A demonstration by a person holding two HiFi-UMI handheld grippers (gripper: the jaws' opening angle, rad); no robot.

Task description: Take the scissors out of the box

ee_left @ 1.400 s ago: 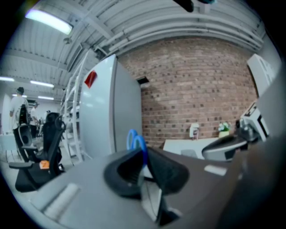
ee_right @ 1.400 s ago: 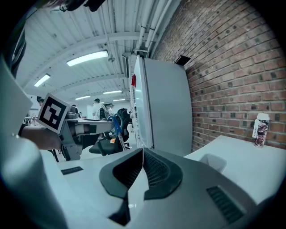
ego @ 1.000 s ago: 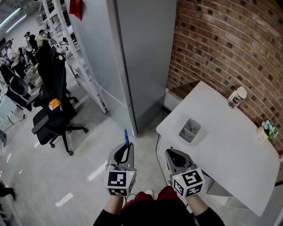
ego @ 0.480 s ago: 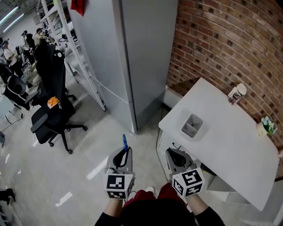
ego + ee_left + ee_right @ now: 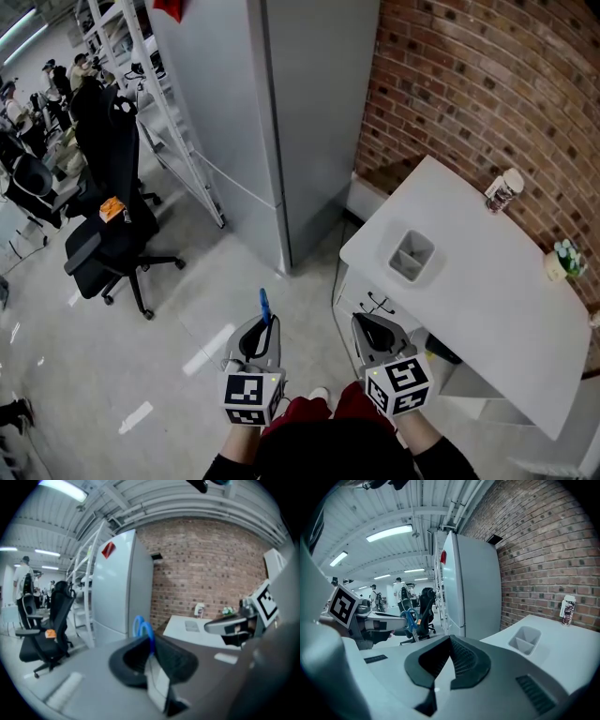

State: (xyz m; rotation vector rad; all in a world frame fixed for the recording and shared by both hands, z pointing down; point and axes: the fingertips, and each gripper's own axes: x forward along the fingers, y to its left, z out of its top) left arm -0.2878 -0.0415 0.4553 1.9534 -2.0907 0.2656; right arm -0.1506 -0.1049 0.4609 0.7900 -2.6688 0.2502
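Scissors with blue handles [image 5: 265,306] stick out from the tip of my left gripper [image 5: 262,330], which is shut on them over the floor, left of the table. In the left gripper view the blue loops [image 5: 143,628] rise just past the closed jaws of the left gripper [image 5: 151,645]. The grey divided box [image 5: 412,255] stands on the white table [image 5: 497,319], ahead and to the right. My right gripper [image 5: 368,330] hangs by the table's near corner, shut and empty. The right gripper view shows its jaws meeting [image 5: 449,644], the box [image 5: 525,640] and the scissors [image 5: 410,619].
A tall grey cabinet [image 5: 281,112] stands ahead against the brick wall. On the table's far edge are a bottle [image 5: 503,190] and a small plant [image 5: 565,259]. A black office chair [image 5: 112,225] and white shelving [image 5: 150,84] are on the left.
Both grippers have drawn back and slightly down, away from the table; the left one still holds the scissors. The table and box sit a little farther right in the head view.
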